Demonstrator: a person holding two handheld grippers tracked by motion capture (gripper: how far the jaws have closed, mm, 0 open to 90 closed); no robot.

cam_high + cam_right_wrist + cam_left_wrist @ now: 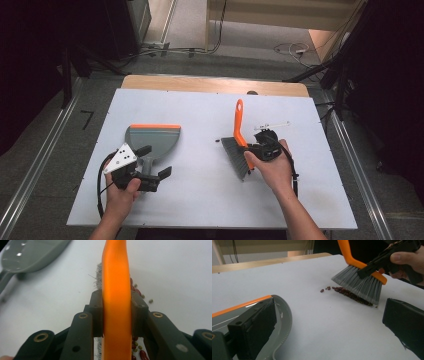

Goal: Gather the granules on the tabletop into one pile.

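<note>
Your right gripper (256, 150) had its jaws pinching the brush (240, 142) over the beans (352, 295) mid-desk; your left gripper (150, 167), jaws spread, sat by the dustpan (152, 140). You needed low, short strokes toward its lip.

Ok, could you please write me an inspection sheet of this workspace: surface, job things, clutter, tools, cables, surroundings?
Surface: white table, wooden strip along its far edge.
Job things: brush, orange handle, grey bristles at a line of dark red beans; grey dustpan with orange lip lies to the left, apart from the beans.
Clutter: small clear item beyond the brush, too small to tell.
Tools: right tool shut on the brush handle; left tool open, one jaw over the dustpan, gripping nothing.
Cables: black cable loops from the left tool; white wires on the floor behind.
Surroundings: grey floor, metal rails at both sides, dark curtains.
</note>
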